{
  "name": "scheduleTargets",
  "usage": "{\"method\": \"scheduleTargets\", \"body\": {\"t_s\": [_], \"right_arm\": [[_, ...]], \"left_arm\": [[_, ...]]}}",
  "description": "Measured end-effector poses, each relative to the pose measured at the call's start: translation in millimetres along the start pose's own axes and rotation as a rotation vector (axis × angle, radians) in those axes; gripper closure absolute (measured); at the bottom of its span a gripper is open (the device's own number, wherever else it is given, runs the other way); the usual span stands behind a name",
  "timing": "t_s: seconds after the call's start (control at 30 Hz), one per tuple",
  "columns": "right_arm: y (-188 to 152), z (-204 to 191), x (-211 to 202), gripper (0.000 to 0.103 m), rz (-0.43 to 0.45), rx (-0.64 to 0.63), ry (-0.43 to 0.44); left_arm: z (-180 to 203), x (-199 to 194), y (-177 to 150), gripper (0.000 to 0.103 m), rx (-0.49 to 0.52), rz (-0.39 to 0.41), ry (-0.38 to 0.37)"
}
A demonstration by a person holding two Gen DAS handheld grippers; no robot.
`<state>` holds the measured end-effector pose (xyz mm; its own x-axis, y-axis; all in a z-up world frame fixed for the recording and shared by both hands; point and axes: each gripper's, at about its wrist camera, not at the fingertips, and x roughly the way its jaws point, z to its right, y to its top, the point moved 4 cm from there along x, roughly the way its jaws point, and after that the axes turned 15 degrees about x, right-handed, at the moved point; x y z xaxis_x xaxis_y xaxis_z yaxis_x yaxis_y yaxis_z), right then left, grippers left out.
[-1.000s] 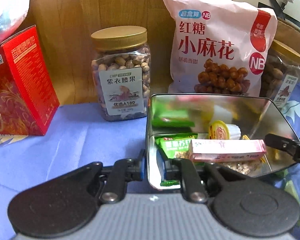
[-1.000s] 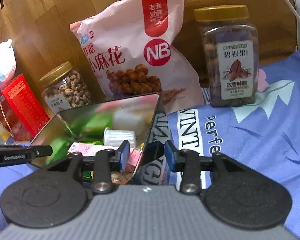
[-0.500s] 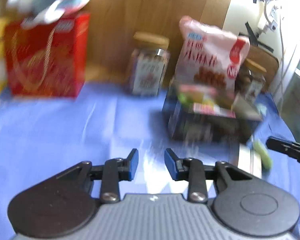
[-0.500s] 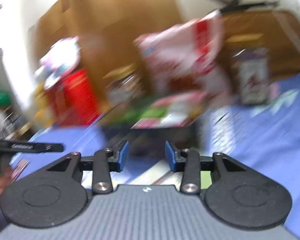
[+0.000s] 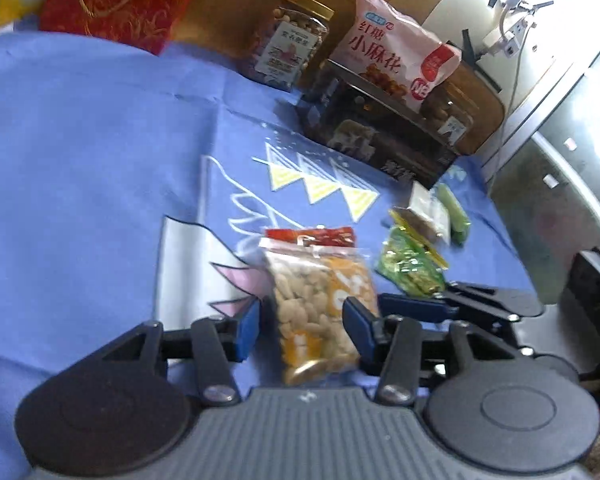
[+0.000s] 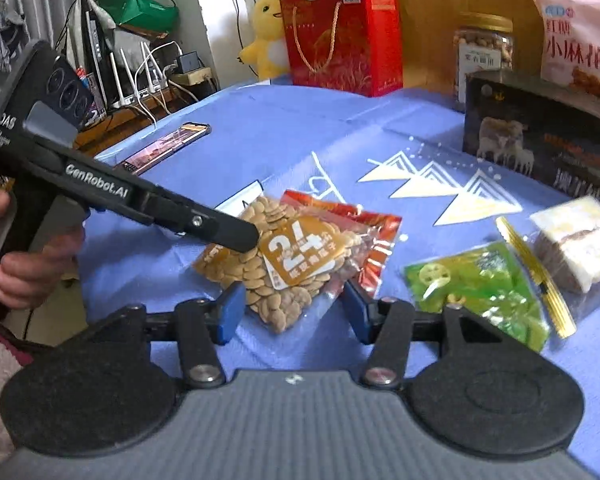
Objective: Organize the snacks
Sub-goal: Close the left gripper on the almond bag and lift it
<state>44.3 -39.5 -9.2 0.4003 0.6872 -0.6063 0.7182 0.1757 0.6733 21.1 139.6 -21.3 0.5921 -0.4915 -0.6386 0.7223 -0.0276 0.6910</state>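
Observation:
A clear bag of pale seeds with an orange label [image 5: 320, 308] [image 6: 284, 260] lies on the blue cloth, over a red packet [image 5: 312, 237] [image 6: 364, 224]. My left gripper [image 5: 302, 328] is open with the bag between its fingers. My right gripper [image 6: 292, 312] is open, its fingers on either side of the same bag's near end. A green packet [image 5: 410, 268] [image 6: 480, 288], a gold-edged cake bar [image 6: 576, 252] and a green stick [image 5: 454, 216] lie to the right. The dark snack tin [image 5: 380, 136] [image 6: 540, 140] stands behind.
A nut jar [image 5: 288, 52] [image 6: 484, 52], a pink bag [image 5: 396, 56] [image 6: 576, 44] and a red gift box [image 6: 340, 36] stand along the wooden back. A phone [image 6: 164, 148] lies at the table's left edge. A grey cabinet [image 5: 560, 168] is at the right.
Both grippers have pulled back from the tin and come down to the front of the table. They now frame the seed bag, and both are opened wider.

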Motion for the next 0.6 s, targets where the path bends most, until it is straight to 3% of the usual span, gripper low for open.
{"method": "scheduleTargets", "body": {"t_s": [0.17, 0.3, 0.43, 0.6], "right_arm": [[-4.1, 0.8, -0.8, 0.044, 0.022, 0.022, -0.003], [-8.2, 1.5, -4.3, 0.043, 0.031, 0.045, 0.008], [-10.4, 3.3, -7.5, 0.042, 0.029, 0.055, 0.021], [-11.0, 3.3, -7.9, 0.040, 0.030, 0.050, 0.026]], "left_arm": [[9.6, 5.0, 0.2, 0.059, 0.011, 0.008, -0.029], [12.3, -5.5, 2.2, 0.063, 0.049, 0.031, 0.016], [10.0, -21.1, 3.5, 0.063, 0.050, 0.078, 0.001], [13.7, -12.3, 2.8, 0.061, 0.048, 0.063, 0.008]]}}
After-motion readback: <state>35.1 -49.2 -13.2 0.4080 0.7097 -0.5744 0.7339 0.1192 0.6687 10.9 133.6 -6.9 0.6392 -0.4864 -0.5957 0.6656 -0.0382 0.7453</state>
